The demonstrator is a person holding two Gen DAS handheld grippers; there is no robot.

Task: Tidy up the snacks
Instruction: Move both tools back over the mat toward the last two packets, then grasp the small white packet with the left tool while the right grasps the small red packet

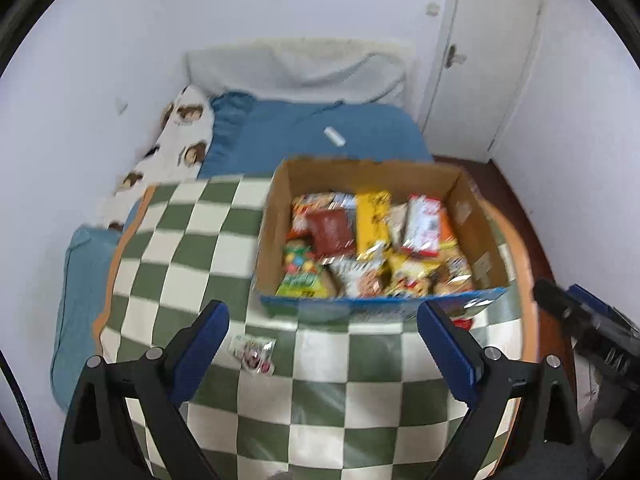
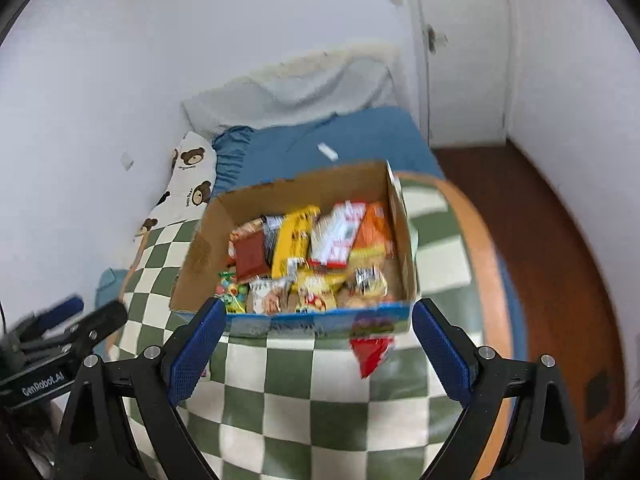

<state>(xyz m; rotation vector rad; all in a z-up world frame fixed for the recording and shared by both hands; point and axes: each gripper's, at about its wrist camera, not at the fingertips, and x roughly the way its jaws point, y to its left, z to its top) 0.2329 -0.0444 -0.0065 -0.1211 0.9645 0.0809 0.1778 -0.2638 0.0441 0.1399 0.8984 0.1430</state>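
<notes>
Just ahead of the left gripper (image 1: 323, 330) and a little toward its left finger, a small pale snack packet (image 1: 253, 353) lies flat on the green-and-white checkered cloth (image 1: 188, 240), short of the cardboard box (image 1: 370, 170) that is already crowded with bright wrappers. Both fingers of this gripper stand wide apart with nothing between them, and the packet sits inside their span but nearer the left pad, so a small sideways correction looks needed before any closing. Its long axis appears to run roughly across the line of the fingers, slightly tilted (blur makes the exact angle hard to call). Ahead of the right gripper (image 2: 316, 330), likewise spread and empty, a red packet (image 2: 371, 354) lies on the cloth just before the box's blue front wall, off toward its right finger; whether it touches the wall I cannot tell. Each loose snack therefore seems to belong to the nearer tool: the pale one to the left, the red one to the right. From either, the box lies straight ahead beyond the packet, so the carry would probably be a short lift forward over the front wall.
</notes>
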